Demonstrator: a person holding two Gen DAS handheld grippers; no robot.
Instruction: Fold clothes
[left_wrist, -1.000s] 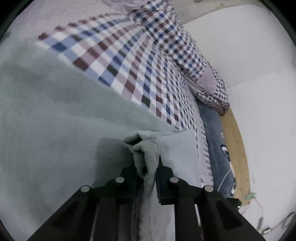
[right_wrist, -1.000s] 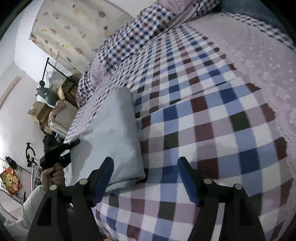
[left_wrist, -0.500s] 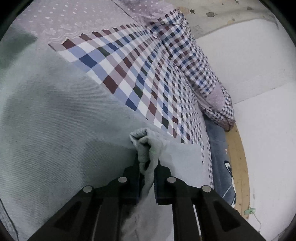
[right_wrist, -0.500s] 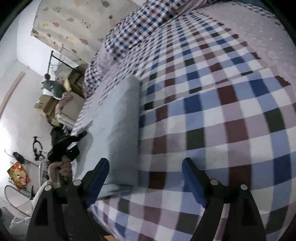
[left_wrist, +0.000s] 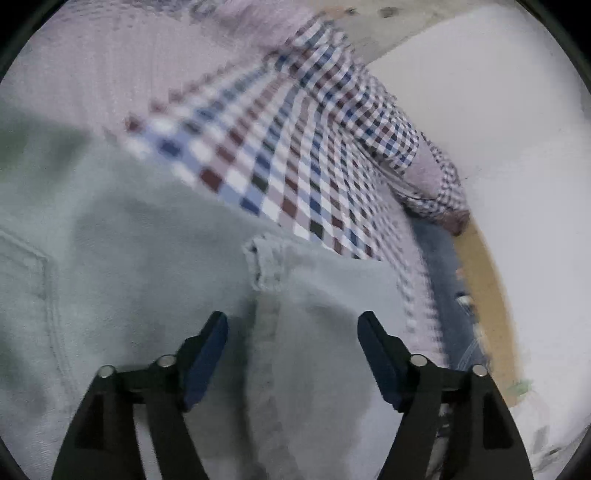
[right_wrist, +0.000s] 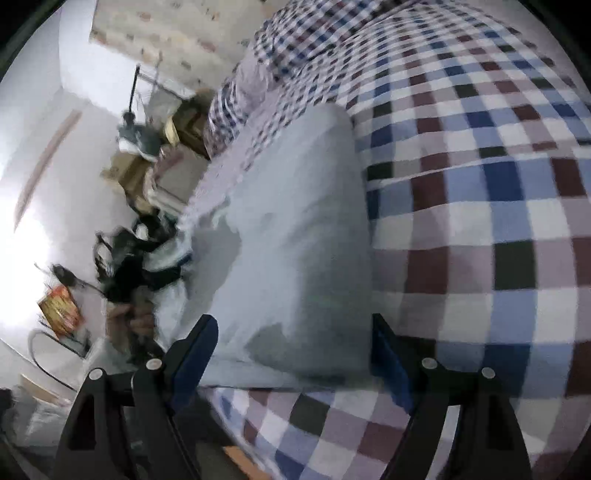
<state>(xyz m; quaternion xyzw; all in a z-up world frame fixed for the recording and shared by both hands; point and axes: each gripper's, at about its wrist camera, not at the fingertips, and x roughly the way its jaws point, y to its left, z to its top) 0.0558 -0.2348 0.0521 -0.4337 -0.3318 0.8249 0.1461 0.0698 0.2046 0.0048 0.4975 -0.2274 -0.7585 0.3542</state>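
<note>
A pale grey-green denim garment lies folded on the checked bed cover. Its frayed hem corner rests just ahead of my left gripper, which stands open above the cloth with nothing between its fingers. In the right wrist view the same garment shows as a long folded strip. My right gripper is open and straddles its near end. The other gripper and a hand appear blurred at the garment's left side.
A rolled checked quilt lies along the far side by the white wall. A blue patterned cloth and a wooden bed edge run down the right. Boxes and a rack stand beyond the bed.
My left gripper has let go of the hem corner and opened; the corner now lies on the garment. My right gripper has shifted left over the garment's near end.
</note>
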